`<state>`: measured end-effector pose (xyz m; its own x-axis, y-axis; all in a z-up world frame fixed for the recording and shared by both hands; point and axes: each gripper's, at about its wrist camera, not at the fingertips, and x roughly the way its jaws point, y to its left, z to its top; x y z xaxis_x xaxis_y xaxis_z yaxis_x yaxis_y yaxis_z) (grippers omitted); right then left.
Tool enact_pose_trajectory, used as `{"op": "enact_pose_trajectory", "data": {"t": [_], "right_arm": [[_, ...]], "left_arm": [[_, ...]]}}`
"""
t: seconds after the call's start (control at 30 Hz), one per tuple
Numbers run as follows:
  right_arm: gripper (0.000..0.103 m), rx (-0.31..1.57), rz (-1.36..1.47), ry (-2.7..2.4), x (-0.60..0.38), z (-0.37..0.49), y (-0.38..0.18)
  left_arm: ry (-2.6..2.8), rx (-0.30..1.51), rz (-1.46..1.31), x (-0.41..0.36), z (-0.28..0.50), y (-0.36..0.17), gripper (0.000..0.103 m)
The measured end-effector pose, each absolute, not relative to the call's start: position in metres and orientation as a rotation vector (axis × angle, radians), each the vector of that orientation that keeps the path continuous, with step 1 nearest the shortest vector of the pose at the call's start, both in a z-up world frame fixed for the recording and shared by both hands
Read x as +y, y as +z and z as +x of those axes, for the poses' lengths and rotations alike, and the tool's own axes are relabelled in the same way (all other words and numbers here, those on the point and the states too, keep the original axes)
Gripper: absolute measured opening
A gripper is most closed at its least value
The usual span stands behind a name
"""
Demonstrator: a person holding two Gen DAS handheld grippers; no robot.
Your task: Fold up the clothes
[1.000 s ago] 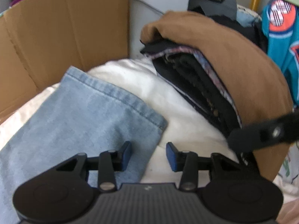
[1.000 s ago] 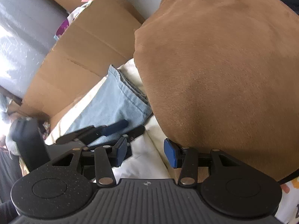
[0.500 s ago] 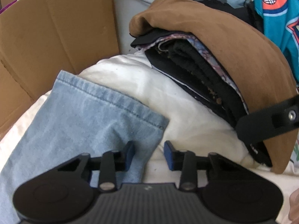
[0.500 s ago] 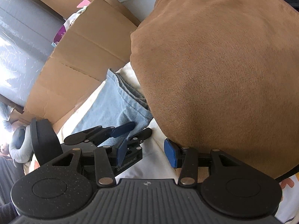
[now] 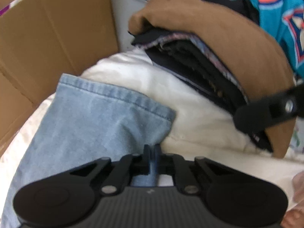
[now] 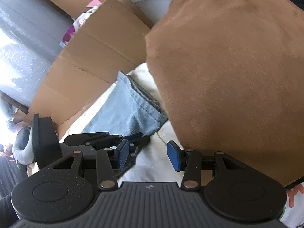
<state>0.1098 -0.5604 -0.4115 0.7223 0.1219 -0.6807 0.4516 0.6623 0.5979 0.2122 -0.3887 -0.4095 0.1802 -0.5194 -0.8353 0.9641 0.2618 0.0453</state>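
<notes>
At the far left stands a cardboard box, its brown flap rising behind the white bedding that everything rests on. Take the pale blue jeans leg as your landmark: it lies flat on the bedding just right of the box, its stitched hem pointing away from you and its body running back under your left hand.

Your left tongs sit at the near right edge of the jeans leg. Their jaws have just been closing and are now pressed together, pinching a fold of the denim edge between the blue pads. The picture is slightly blurred here, yet the cloth clearly bunches upward into the grip.

Right of the jeans leg, across a strip of bare bedding, a pile of folded dark clothes lies stacked, with a brown garment draped over the top like a dome. Beyond that, at the far right, hangs a teal printed garment.

In your right wrist view, the jeans leg shows left of centre with the left tongs gripping its corner. Your right tongs hover right of the jeans leg, over the white bedding, jaws spread about halfway and holding nothing. The right pad sits just beside the lower edge of the brown garment; whether it touches the cloth cannot be told.
</notes>
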Motion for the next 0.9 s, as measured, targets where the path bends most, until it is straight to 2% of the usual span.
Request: {"op": "enact_pose_trajectory", "data": {"t": [0.33,0.9], "right_arm": [[0.051,0.732,0.743,-0.145,-0.549,0.133,-0.403],[0.051,0.700,0.589,-0.036,-0.533,0.203,-0.410]], "left_arm": [[-1.181,0.805,0.513,-0.374,0.242,-0.364,0.003],[-1.151,0.790,0.387,-0.354,0.279,-0.327,0.003]]}}
